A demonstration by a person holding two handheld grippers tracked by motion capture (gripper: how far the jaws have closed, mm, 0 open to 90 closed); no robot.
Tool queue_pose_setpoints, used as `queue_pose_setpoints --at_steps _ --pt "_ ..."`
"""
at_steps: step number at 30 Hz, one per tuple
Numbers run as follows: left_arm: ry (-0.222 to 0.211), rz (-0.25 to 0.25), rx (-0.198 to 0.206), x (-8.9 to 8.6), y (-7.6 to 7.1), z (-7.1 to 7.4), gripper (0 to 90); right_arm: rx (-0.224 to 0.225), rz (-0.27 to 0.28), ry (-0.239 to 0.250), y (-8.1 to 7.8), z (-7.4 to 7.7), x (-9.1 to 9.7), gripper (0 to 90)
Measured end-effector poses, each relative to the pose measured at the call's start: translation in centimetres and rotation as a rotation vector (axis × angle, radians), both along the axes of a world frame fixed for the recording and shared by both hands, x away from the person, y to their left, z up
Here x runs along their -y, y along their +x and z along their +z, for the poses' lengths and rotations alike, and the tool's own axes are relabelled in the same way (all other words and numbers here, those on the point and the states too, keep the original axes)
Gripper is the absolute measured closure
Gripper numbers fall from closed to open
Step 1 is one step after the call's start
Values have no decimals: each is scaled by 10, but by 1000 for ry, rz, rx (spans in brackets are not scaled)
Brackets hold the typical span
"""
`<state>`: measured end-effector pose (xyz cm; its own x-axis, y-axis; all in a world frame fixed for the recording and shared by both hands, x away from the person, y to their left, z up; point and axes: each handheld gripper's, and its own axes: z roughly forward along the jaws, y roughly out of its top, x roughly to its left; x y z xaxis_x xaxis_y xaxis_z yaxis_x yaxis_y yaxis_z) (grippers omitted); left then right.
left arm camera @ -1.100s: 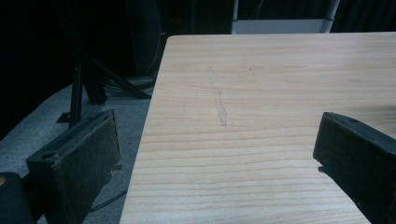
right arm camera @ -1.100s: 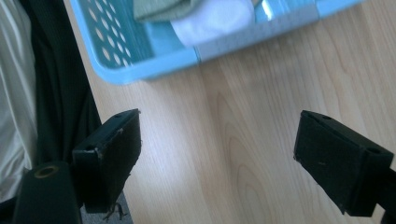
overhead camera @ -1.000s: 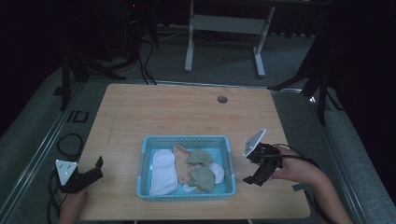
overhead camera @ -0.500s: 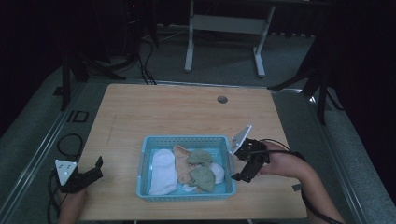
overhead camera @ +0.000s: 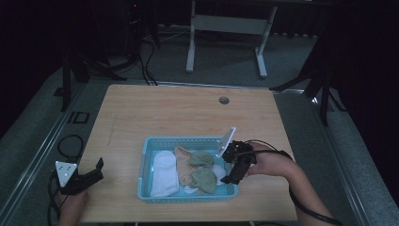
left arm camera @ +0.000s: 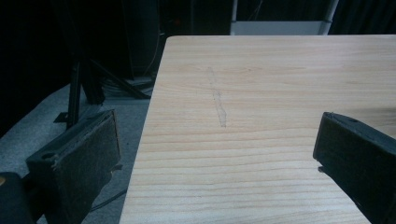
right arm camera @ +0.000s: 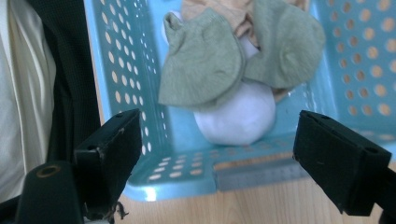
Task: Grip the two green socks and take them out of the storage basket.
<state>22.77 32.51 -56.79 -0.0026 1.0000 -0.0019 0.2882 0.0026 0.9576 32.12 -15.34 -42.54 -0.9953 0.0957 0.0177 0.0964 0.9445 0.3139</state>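
Right tongs (overhead camera: pixel 234 173): jaws spread wide, holding nothing, poised over the basket's 3 o'clock wall.
Left tongs (overhead camera: pixel 94 173): jaws wide apart, empty, at the desk's 8 o'clock corner, well apart from the basket.
Basket (overhead camera: pixel 146 160): blue, perforated, on the desk (overhead camera: pixel 179 113) toward 6 o'clock.
Green socks (right arm camera: pixel 205 60): two, draped over a white rolled sock (right arm camera: pixel 238 116), between the right jaws in the right gripper view.
Other socks: a white sock (overhead camera: pixel 162 172) at the basket's 9 o'clock side, a tan sock (overhead camera: pixel 183 165) beside it.

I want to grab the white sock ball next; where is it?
In the right gripper view, the white sock ball lies in the blue basket by its near wall, under two green socks, ahead of the open right gripper.
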Motion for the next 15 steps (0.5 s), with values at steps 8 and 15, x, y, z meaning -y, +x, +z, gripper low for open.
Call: queue_pose_setpoints --at_steps 8,15 --pt "2 -1 -2 0 0 0 3 -4 18 -18 5 -12 -14 181" --pt "3 -2 -2 0 0 0 3 -17 11 -22 11 -22 -21 194"
